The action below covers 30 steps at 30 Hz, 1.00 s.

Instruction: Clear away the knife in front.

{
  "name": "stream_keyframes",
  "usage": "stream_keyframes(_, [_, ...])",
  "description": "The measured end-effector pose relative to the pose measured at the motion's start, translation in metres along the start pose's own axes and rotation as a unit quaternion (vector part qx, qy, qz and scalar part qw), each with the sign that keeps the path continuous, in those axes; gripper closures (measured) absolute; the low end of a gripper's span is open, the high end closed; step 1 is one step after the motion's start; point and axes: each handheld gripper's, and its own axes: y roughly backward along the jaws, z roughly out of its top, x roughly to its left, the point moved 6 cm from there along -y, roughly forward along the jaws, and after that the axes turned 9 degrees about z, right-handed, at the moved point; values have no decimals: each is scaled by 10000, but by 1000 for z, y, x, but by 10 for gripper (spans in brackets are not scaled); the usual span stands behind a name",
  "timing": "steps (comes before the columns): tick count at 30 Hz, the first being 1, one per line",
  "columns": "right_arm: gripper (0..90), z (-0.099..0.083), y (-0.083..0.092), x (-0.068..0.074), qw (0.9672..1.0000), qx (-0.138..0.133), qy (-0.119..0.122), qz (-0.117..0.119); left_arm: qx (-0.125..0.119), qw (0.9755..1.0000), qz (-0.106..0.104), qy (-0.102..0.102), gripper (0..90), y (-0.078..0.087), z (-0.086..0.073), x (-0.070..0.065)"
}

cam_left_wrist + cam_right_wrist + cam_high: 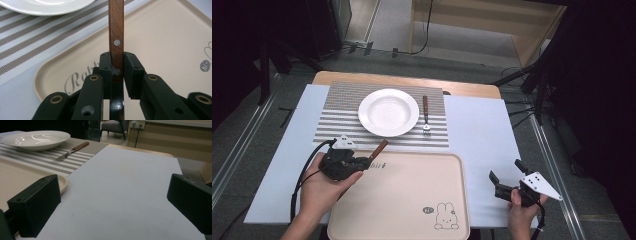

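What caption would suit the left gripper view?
Gripper clamps a wooden-handled utensil above the beige tray.

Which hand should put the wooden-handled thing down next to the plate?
Left. The left hand-held gripper is already shut on the wooden handle, close to the plate on the striped mat. The right hand-held gripper hangs open and holds nothing, far off over the white sheet.

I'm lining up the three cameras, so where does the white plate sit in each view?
High view: the white plate sits upper centre on the striped placemat.
Left gripper view: its rim runs along the top left edge, beyond the wooden-handled utensil held by the left gripper.
Right gripper view: upper left, beside the fork.
Shared landmark: the beige tray.
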Motion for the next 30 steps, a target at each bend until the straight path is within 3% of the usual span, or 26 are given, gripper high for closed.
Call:
stream_keyframes(23, [0, 0, 0, -1, 10000, -2, -26, -16, 264, 9992, -63, 304, 757, -18, -43, -21])
stream_keyframes(30, [0, 0, 0, -1, 10000, 0, -20, -13, 324, 9984, 208, 408, 757, -25, -52, -22])
